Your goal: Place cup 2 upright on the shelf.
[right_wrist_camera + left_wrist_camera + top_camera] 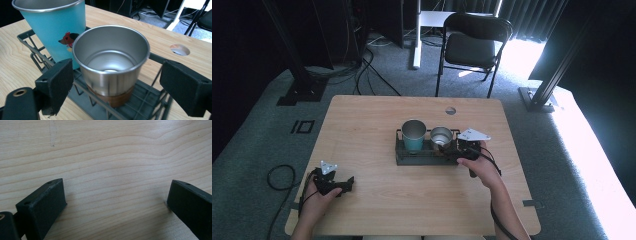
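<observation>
A dark wire rack point(404, 157) point(35, 56) sits on the middle of the wooden table. In it stand a teal steel cup point(413, 135) point(56, 27) and, to its right, a smaller silver cup point(441, 137) point(111, 62) with a brown base. My right gripper point(452, 151) point(113, 86) is at the rack's right end, open, its jaws on either side of the silver cup without touching it. My left gripper point(346, 184) point(115, 200) rests near the table's front left corner, open over bare wood.
A round cable hole point(450, 110) point(180, 49) is in the table behind the rack. A black folding chair point(472, 42) stands beyond the table's far edge. Cables lie on the floor at the left point(279, 175).
</observation>
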